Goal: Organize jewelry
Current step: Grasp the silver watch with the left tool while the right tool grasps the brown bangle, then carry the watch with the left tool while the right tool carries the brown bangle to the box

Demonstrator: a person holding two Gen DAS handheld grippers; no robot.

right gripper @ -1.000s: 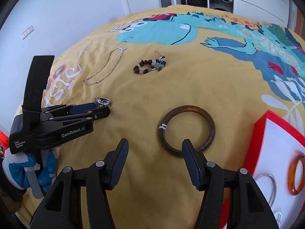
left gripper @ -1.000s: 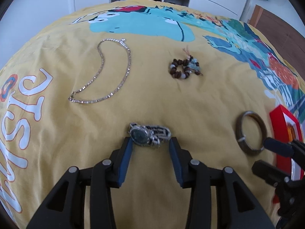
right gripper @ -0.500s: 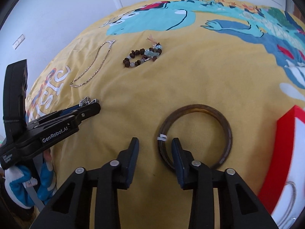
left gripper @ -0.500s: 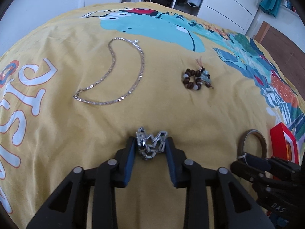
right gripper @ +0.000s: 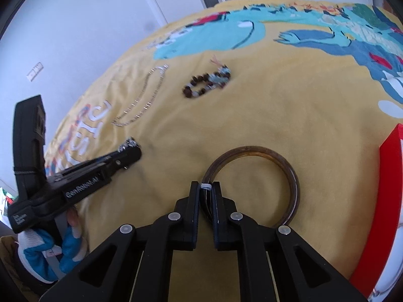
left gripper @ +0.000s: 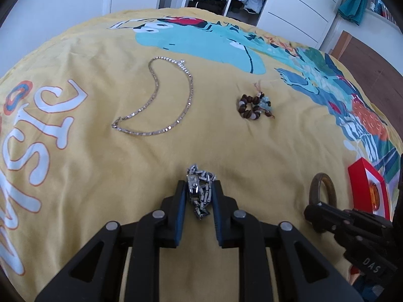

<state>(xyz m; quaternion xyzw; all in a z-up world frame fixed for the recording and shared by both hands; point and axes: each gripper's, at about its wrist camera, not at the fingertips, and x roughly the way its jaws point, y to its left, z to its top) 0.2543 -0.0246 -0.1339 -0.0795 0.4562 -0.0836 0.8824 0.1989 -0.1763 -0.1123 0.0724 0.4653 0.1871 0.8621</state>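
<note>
My left gripper (left gripper: pixel 199 188) is shut on a silver link watch (left gripper: pixel 200 192), bunched between its blue pads just above the yellow bedspread; it also shows in the right wrist view (right gripper: pixel 129 146). My right gripper (right gripper: pixel 206 188) is shut on the near left rim of a brown bangle (right gripper: pixel 289 171), which lies on the bedspread; the bangle also shows in the left wrist view (left gripper: pixel 316 183). A silver chain necklace (left gripper: pixel 161 95) and a brown bead bracelet (left gripper: pixel 253 107) lie farther back.
A red-rimmed white jewelry tray (right gripper: pixel 393 201) sits at the right, holding an orange bangle (left gripper: pixel 375 195). The yellow printed bedspread (left gripper: pixel 100 163) covers the bed. Wardrobes (left gripper: pixel 289 2) and a wall stand behind.
Both grippers have closed: the left on the watch, bunching it up, the right on the bangle's rim. Both moved forward slightly.
</note>
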